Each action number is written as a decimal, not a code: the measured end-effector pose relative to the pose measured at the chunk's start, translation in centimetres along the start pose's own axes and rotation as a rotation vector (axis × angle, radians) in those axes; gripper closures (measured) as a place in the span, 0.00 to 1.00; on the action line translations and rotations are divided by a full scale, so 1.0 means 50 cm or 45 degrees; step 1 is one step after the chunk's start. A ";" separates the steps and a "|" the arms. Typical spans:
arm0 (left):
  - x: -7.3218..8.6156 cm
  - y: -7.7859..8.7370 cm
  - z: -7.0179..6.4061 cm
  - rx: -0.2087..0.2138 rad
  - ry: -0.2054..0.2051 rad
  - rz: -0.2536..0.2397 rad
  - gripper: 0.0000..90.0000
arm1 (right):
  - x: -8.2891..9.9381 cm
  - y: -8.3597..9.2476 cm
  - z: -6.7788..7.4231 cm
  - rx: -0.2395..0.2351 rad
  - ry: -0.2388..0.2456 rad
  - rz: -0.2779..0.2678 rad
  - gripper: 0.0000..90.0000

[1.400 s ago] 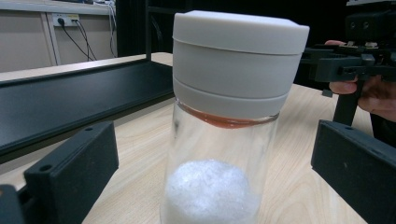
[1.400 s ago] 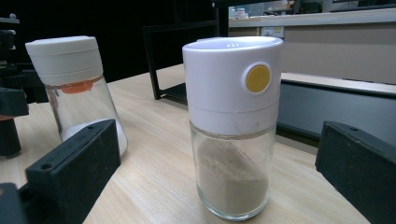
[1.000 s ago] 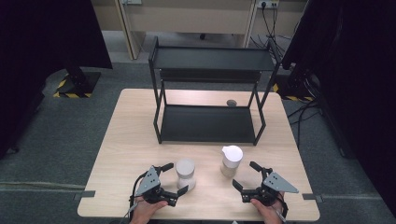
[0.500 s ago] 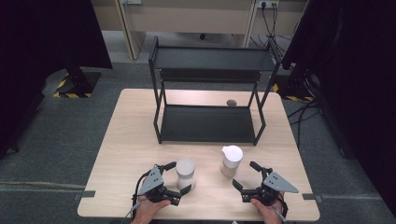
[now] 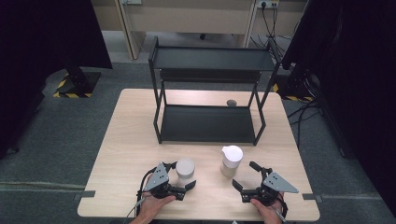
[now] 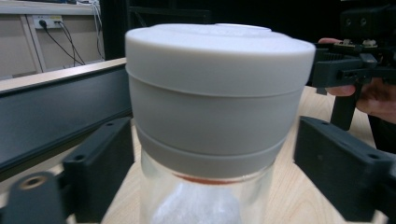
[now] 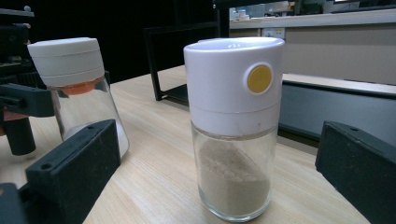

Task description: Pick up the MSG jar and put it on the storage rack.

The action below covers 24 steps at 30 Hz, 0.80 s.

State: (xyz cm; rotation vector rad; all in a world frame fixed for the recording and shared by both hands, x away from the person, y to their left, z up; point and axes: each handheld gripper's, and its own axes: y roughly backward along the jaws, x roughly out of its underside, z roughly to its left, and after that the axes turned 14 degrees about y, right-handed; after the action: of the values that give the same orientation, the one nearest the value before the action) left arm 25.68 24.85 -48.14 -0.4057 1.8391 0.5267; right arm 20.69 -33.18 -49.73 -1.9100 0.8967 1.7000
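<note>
The left gripper (image 5: 183,176) is standing at the near edge of the worktop (image 5: 126,140), and the grey-capped glass jar (image 5: 185,169) is sitting upright directly between its fingers (image 6: 100,163). In the left gripper view the jar's grey cap (image 6: 217,88) is rising straight ahead with one black finger on each side of the glass. The fingers have just been closing around the jar, but a narrow gap is still showing on both sides, so I am judging that they are not yet pressing on it. The jar's long axis is standing vertical and the fingers are lying level, so the closing line is crossing the jar just under the cap; this is the relation on which the coming grasp is depending.

The right gripper (image 5: 246,175) is holding its fingers (image 7: 74,168) spread wide and released. The white-capped shaker jar (image 5: 231,160), with a yellow button (image 7: 259,78) on its cap and brownish powder inside, is standing upright a little ahead of them, not yet between them. So the right hand is the nearer one to this jar, and it would need to go forward first.

Farther away, beyond both jars, the black two-level rack (image 5: 210,88) is standing on the worktop with its shelves bare, and a small grey round thing (image 5: 231,102) is lying behind it.
</note>
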 end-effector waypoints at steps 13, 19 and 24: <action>-0.008 -0.002 -0.004 -0.026 -0.050 0.005 0.39 | 0.000 -0.001 0.000 -0.007 -0.003 0.002 0.00; -0.016 -0.001 -0.009 -0.044 -0.049 0.023 0.39 | 0.000 -0.001 -0.001 -0.006 -0.006 0.001 0.00; -0.025 0.003 -0.013 -0.058 -0.036 0.011 0.39 | 0.001 -0.001 -0.001 -0.007 -0.006 -0.001 0.00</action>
State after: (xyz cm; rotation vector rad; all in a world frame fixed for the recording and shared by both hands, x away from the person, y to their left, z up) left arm 25.49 24.62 -46.74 -0.4191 1.8048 0.5779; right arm 20.78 -33.20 -49.75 -1.9086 0.8903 1.7078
